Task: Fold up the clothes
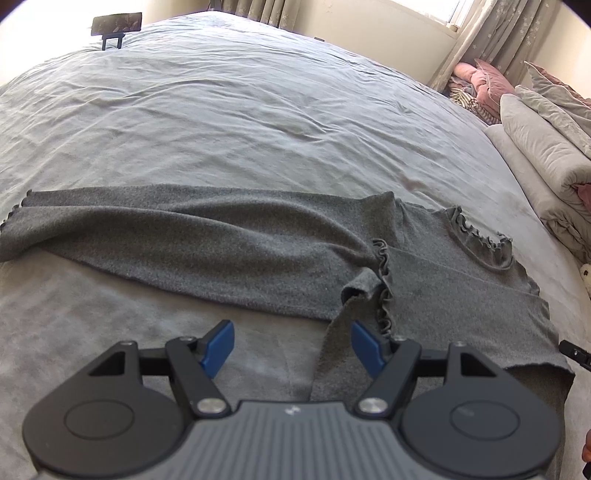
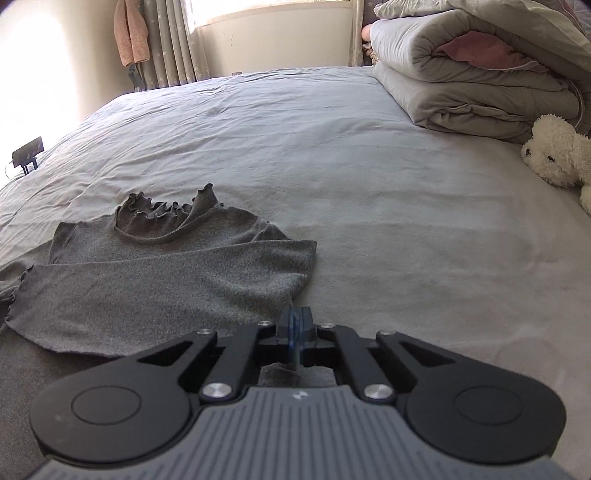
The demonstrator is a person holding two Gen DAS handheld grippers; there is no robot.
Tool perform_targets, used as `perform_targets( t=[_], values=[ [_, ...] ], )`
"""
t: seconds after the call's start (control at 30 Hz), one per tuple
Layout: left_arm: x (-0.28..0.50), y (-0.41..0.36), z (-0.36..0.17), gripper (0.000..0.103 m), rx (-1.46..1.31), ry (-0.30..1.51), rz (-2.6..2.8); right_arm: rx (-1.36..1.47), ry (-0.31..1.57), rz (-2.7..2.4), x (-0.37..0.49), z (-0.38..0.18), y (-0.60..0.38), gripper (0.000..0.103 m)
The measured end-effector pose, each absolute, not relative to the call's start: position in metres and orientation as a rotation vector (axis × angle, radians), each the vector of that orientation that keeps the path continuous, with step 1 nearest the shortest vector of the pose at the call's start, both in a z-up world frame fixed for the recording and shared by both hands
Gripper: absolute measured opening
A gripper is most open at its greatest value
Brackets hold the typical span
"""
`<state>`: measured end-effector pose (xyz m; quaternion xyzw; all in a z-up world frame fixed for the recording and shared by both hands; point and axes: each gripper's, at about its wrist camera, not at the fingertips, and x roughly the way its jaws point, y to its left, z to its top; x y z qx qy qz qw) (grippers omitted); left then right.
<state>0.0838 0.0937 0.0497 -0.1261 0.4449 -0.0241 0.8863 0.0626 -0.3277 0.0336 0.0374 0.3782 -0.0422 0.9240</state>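
A grey knit top (image 1: 229,254) with a ruffled collar (image 1: 480,240) lies flat across the bed, one long sleeve stretched to the left. My left gripper (image 1: 291,345) hovers open over the near edge of the top. Its blue pads (image 1: 219,343) stand wide apart, and a strip of cloth lies below the right one. In the right wrist view the top (image 2: 166,288) lies to the left with its collar (image 2: 162,214) facing away. My right gripper (image 2: 295,323) is shut at the garment's near right edge, and a small peak of grey cloth rises into the pads.
The grey bedsheet (image 2: 369,184) spreads wide beyond the top. A folded duvet (image 2: 472,81) and a white plush toy (image 2: 557,155) sit at the right. A small dark device on a stand (image 1: 116,24) is at the far edge. Curtains (image 2: 170,40) hang by the window.
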Motion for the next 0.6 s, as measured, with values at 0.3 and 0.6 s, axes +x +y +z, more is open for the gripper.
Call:
perform_targets(
  t=[0.3, 0.6],
  values=[
    [0.086, 0.098, 0.051, 0.071, -0.284, 0.925, -0.034, -0.116, 0.699, 0.032, 0.080, 0.061, -0.280, 0.028],
    [0.086, 0.101, 0.043, 0.071, -0.290, 0.973, -0.024, -0.370, 0.675, 0.512, 0.147, 0.054, -0.119, 0.062]
  ],
)
